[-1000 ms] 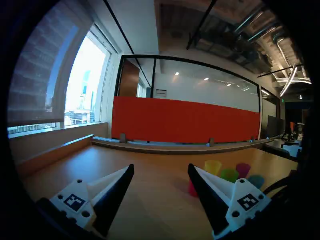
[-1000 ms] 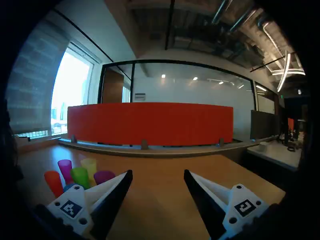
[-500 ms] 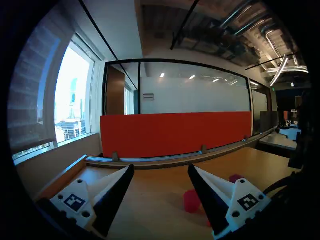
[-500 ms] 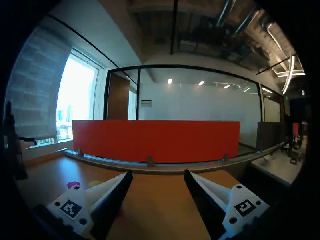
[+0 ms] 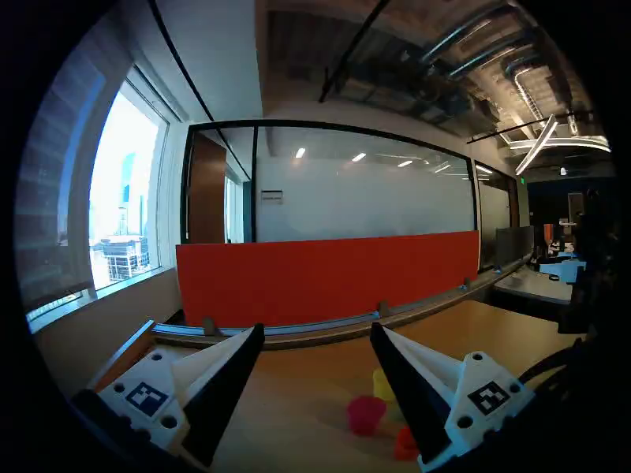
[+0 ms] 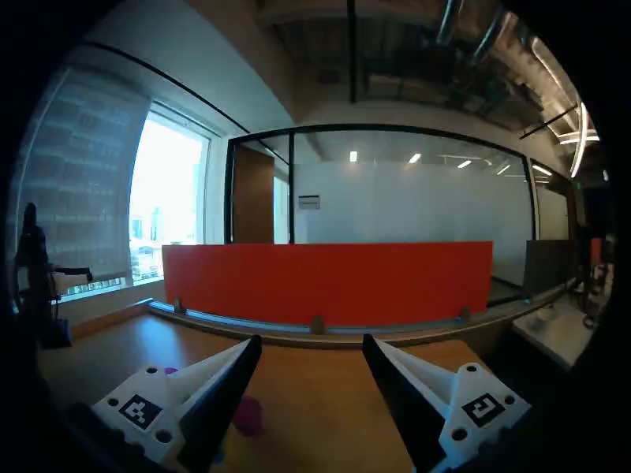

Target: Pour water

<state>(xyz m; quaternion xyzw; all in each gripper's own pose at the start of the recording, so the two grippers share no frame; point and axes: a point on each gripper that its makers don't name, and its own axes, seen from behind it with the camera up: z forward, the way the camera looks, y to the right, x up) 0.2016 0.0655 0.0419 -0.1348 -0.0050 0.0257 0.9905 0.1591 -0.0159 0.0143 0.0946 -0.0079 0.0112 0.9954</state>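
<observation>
Plastic tumblers are what the pouring is depending on, and several are showing low in the left gripper view: a pink tumbler (image 5: 367,414), a yellow tumbler (image 5: 383,385) just behind it, and an orange tumbler (image 5: 405,444) partly hidden by one finger. They are clustering on the wooden counter (image 5: 308,394), on the near side of the orange partition (image 5: 331,276) and well apart from it. In the right gripper view a purple tumbler (image 6: 249,414) is peeking out beside one finger, again on the near side of the partition. Whether any of them is holding water I cannot tell.

The left gripper (image 5: 315,327) is hovering above the counter with its fingers spread wide and nothing between them. The right gripper (image 6: 310,339) is doing the same, wide and empty.

These tumblers are probably handling as light, thin-walled and smooth things. They are likely stiff enough to lift but apt to flex under a hard squeeze, to slide in the fingers, and to tip if nudged. Taking hold around the middle of the wall, below the rim, is looking safest, with the fingers closing gently from either side. Because they are standing so close together, a finger coming down among them is risking a knock to a neighbour.
</observation>
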